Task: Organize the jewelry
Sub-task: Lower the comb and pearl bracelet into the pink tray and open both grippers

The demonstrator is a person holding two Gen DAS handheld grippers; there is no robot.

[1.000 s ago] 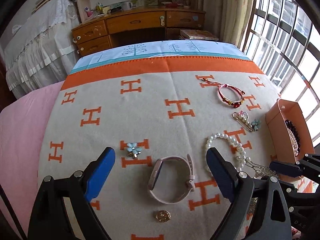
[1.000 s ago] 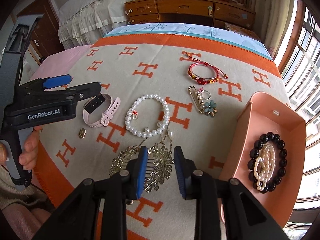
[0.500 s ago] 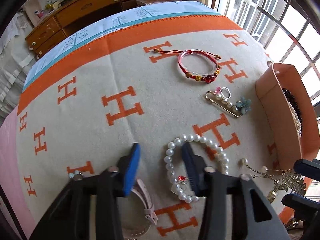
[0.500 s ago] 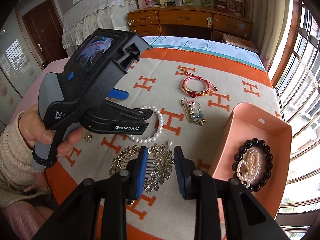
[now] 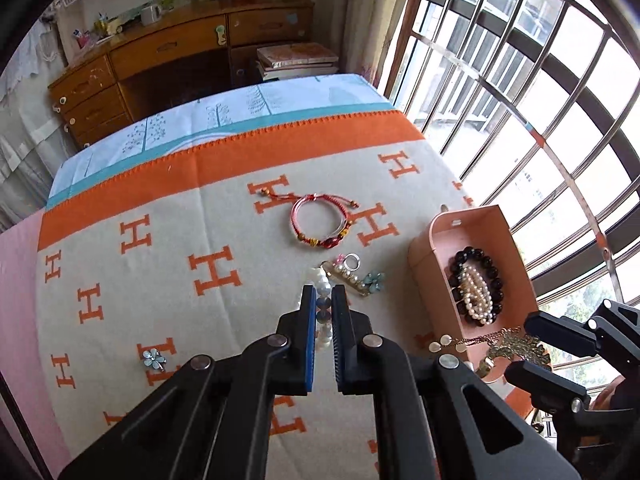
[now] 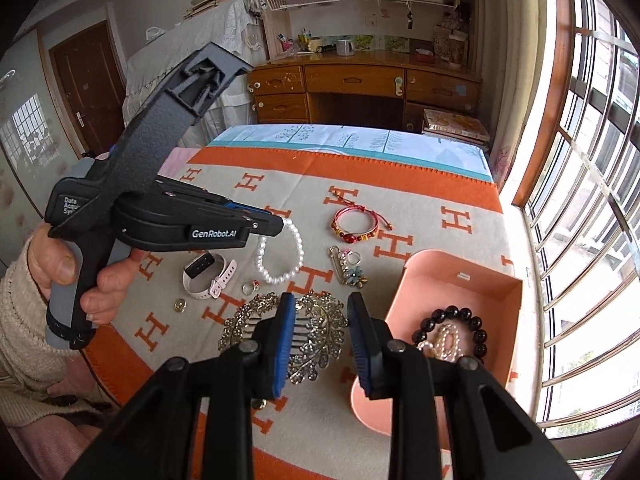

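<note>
My left gripper [image 5: 322, 300] is shut on the white pearl bracelet [image 5: 323, 312] and holds it off the blanket; in the right wrist view the bracelet [image 6: 280, 254] hangs from that gripper [image 6: 276, 222]. My right gripper [image 6: 318, 314] is open above the gold leaf hair comb [image 6: 316, 340], beside the pink box [image 6: 460, 280]. The box [image 5: 460, 228] holds a black bead bracelet [image 5: 476, 256] and a small pearl bracelet [image 5: 476, 294].
On the orange H blanket [image 5: 160, 280] lie a red cord bracelet [image 6: 356, 226], a pearl safety-pin brooch [image 6: 348, 266], a pink watch [image 6: 208, 276], a ring [image 6: 249, 288], a gold button [image 6: 179, 305] and a blue flower [image 5: 154, 358]. Window bars stand at the right.
My left gripper has closed on the pearl bracelet and lifted it toward the box. My right gripper has risen a little and stays open over the comb.
</note>
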